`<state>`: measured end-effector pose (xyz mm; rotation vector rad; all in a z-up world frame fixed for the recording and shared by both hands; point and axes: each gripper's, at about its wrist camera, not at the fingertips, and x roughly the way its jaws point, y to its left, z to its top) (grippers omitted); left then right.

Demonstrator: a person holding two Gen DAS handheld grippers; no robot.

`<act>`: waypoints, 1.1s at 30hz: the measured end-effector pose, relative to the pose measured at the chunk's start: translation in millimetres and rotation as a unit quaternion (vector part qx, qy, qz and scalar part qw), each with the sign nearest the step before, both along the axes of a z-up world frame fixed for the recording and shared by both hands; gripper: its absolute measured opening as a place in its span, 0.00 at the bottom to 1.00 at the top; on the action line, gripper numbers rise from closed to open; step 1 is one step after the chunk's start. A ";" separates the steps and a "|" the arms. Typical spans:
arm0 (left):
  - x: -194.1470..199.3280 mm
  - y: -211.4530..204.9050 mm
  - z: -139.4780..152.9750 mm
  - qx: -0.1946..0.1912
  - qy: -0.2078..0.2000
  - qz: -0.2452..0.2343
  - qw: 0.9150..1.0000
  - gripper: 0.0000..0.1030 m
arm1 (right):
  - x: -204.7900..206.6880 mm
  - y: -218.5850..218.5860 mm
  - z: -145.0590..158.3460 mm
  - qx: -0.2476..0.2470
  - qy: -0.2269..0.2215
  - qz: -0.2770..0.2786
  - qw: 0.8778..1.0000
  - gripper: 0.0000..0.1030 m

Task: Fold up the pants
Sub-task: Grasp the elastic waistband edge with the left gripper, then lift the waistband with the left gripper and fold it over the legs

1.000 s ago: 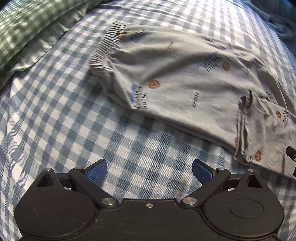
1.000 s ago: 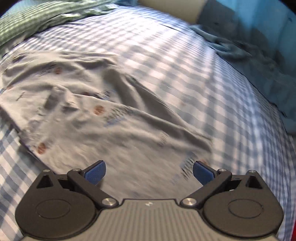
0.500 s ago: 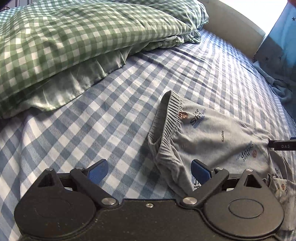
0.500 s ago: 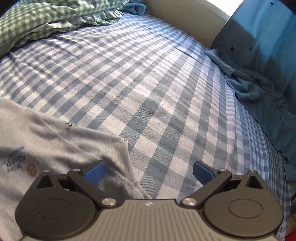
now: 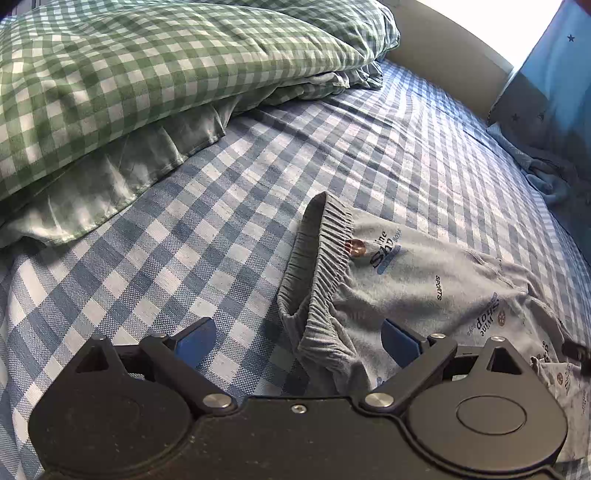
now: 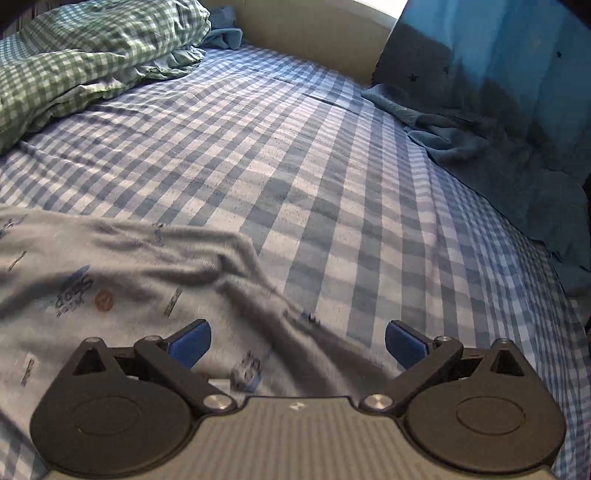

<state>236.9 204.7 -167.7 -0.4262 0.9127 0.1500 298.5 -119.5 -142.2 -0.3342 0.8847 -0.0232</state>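
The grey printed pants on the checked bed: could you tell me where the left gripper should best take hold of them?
Probably the ribbed elastic waistband of the grey printed pants. It stands up off the blue checked sheet as a raised double edge between the open left gripper fingers, so coming straight forward and low should pinch both layers.

Bedroom in a home. Bed with blue-and-white checked sheet [image 6: 295,155]; green-and-white checked pillow [image 5: 129,74] at the head; cream bed frame [image 6: 314,33] along the far edge; blue star-printed curtain [image 6: 498,66] lit by daylight; crumpled blue cloth [image 6: 480,147] beneath it.
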 end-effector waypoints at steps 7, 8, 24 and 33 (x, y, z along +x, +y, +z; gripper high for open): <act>4.5 14.3 0.3 -0.037 0.005 0.033 0.999 0.78 | -62.4 9.7 -9.0 0.015 0.030 -0.044 0.998 1.00; 7.0 14.5 0.2 -0.036 0.014 0.036 0.999 0.76 | -63.3 10.7 -9.7 0.024 0.035 -0.046 0.998 1.00; 29.4 -0.7 3.1 -0.031 0.071 0.036 0.996 0.22 | -46.3 23.6 -22.6 0.054 0.098 -0.043 0.993 1.00; 35.5 -27.1 28.4 0.053 0.074 -0.011 0.996 0.11 | -37.5 14.5 -26.5 0.065 0.105 -0.051 0.991 1.00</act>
